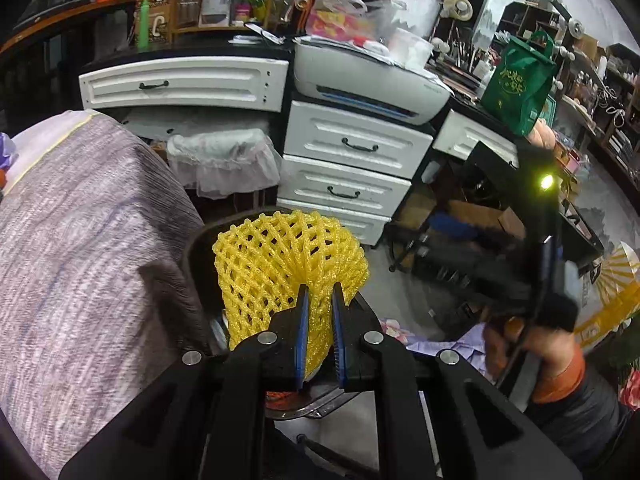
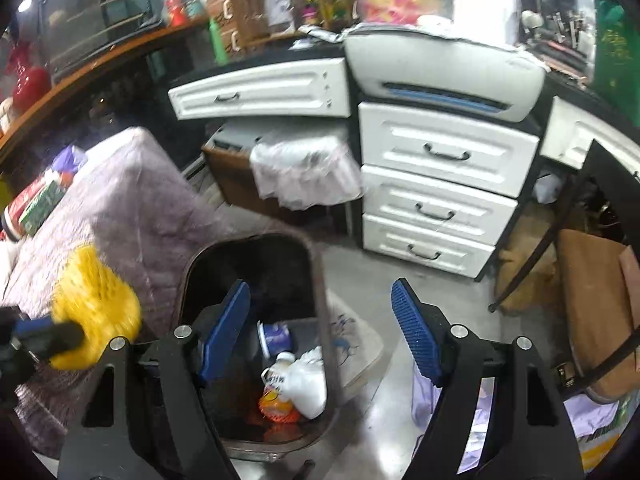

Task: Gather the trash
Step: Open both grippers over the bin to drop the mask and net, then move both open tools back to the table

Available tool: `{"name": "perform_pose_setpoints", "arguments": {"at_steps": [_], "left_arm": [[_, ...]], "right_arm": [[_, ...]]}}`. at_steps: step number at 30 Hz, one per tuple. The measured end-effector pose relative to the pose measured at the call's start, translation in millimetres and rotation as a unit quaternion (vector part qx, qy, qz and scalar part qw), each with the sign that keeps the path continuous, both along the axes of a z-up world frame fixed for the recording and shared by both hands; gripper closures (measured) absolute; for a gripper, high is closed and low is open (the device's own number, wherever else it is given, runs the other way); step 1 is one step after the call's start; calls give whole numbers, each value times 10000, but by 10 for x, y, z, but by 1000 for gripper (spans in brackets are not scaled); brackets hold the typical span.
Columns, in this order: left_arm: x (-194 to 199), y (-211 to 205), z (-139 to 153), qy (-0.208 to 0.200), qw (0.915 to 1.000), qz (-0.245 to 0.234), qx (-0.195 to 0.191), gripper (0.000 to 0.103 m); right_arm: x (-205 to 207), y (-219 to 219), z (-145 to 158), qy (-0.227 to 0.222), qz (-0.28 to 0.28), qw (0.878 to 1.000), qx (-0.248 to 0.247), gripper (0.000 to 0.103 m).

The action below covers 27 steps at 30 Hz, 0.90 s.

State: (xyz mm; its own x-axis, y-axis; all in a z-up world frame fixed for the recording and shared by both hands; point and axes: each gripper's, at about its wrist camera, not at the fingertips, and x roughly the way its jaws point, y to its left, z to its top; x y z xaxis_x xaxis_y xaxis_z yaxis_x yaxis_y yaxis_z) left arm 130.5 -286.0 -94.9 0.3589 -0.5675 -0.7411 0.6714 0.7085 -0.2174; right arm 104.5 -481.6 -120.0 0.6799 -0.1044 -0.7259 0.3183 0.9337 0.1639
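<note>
My left gripper (image 1: 319,294) is shut on a yellow foam fruit net (image 1: 280,256) and holds it just above the dark trash bin (image 1: 196,240). In the right wrist view the net (image 2: 96,304) shows at the left, blurred, beside the bin (image 2: 320,280). The bin holds a white bottle (image 2: 300,380), a purple-labelled cup (image 2: 276,338) and orange trash (image 2: 276,408). My right gripper (image 2: 320,300) is open and empty above the bin's opening.
A table under a purple-grey cloth (image 2: 132,208) stands left of the bin, with boxes (image 2: 36,200) on it. White drawers (image 2: 440,200) and a printer (image 2: 444,76) stand behind. A brown chair (image 2: 592,300) is at the right.
</note>
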Motion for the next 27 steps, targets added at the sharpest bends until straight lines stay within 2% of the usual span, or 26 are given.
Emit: {"name": "perform_pose_setpoints", "arguments": {"at_steps": [7,17,20,21,22,23,24,25,27], "left_arm": [[-24,-218,-172,75,9995,-187,233,92],[61,-434,-424,182,9981,-241,532,92],[66,-463,-475,168,9976,-244,622,86],[68,-472,-489,173,9974,-239,652,78],[71,-478,-496,164,9974,-205,673,65],[76,-475,-499,144,9975,-164,676,58],[77,-458,-490,108,9978,-128,645,46],[70,-448,-480,88,9980,-128,615,41],[47,-436,-439,56,9984,-203,526,40]], "right_arm": [[-107,-208,116,-119,-261,9996,41,29],[-163,-283,225,-251,-306,9992,72,29],[-170,-284,227,-248,-301,9992,76,29],[-170,-280,225,-252,-305,9992,82,29],[-175,-275,228,-255,-296,9992,95,29],[-179,-272,234,-259,-288,9992,102,29],[-183,-265,244,-270,-279,9992,109,29],[-184,-253,249,-279,-271,9992,117,29],[-186,-247,270,-302,-267,9991,143,29]]}}
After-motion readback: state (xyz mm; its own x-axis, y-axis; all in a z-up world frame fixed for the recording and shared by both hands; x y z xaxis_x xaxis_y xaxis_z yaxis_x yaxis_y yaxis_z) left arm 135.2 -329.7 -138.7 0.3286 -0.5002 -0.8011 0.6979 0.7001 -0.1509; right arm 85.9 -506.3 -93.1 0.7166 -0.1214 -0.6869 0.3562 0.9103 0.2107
